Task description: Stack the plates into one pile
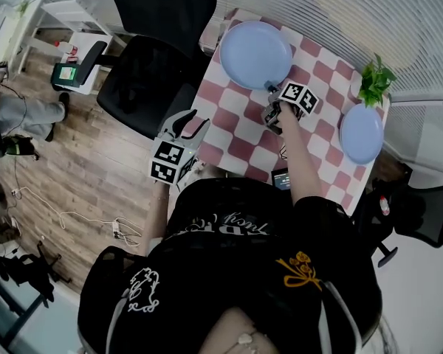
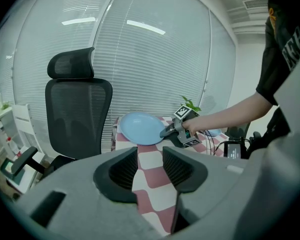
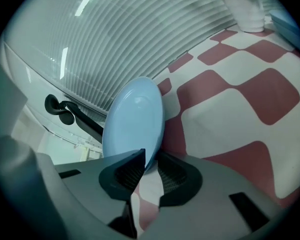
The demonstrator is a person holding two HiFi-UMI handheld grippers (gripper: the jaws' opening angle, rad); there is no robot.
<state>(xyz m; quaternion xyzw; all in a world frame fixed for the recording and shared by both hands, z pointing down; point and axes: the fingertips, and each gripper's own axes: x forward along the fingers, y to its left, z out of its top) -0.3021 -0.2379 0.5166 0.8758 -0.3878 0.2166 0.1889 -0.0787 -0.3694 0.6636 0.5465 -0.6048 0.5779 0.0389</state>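
A light blue plate (image 1: 255, 54) lies at the far left corner of the red-and-white checked table (image 1: 236, 124). My right gripper (image 1: 271, 98) reaches its near rim, and in the right gripper view the plate (image 3: 135, 121) has its edge between the two pads, my right gripper (image 3: 150, 171) shut on it. A second blue plate (image 1: 361, 133) rests at the table's right side. My left gripper (image 1: 188, 124) hovers at the table's left edge, open and empty. In the left gripper view my left gripper (image 2: 150, 166) faces the plate (image 2: 140, 128) and the right gripper (image 2: 170, 130).
A small potted plant (image 1: 374, 83) stands at the far right beside the second plate. A black office chair (image 1: 155, 65) sits left of the table, another chair (image 1: 421, 212) at the right. A small black device (image 1: 282, 179) lies at the table's near edge.
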